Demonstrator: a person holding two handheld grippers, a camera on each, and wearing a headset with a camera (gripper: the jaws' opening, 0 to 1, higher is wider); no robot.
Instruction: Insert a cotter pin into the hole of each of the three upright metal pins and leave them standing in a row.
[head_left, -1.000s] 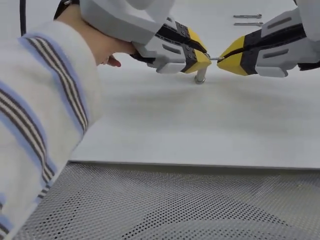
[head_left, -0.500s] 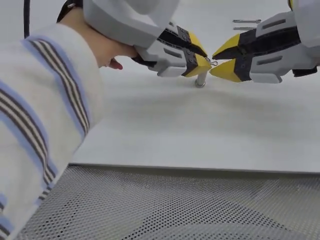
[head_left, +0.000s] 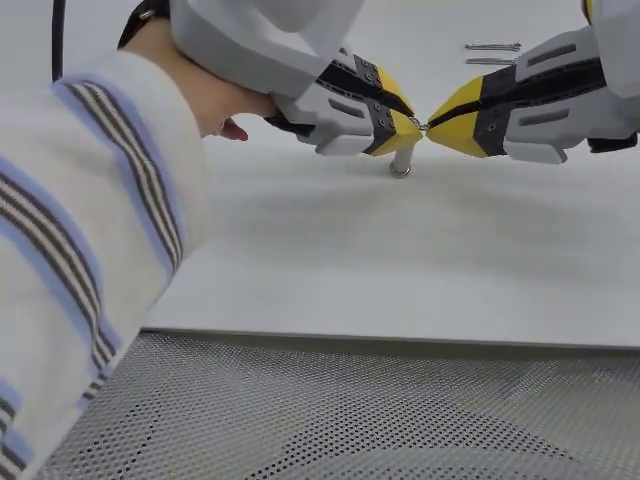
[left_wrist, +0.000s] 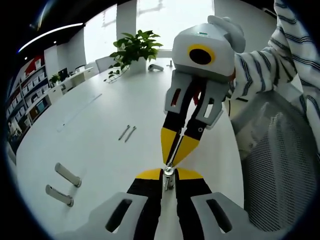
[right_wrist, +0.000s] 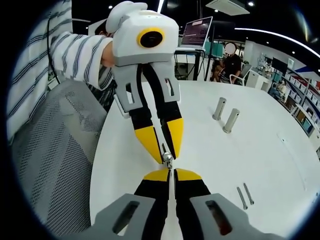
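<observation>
Currently left tool (head_left: 412, 128) is clamped on the short silver upright metal pin (head_left: 400, 160), steadying it on the white desk (head_left: 400, 260); right tool (head_left: 435, 128), jaws together on the thin wire cotter pin (head_left: 424, 125), apparently lines it up with the hole.

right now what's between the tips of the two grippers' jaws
The top of the upright metal pin, clamped by the left gripper, and a thin cotter pin that the right gripper holds to it. It shows in the head view.
</observation>
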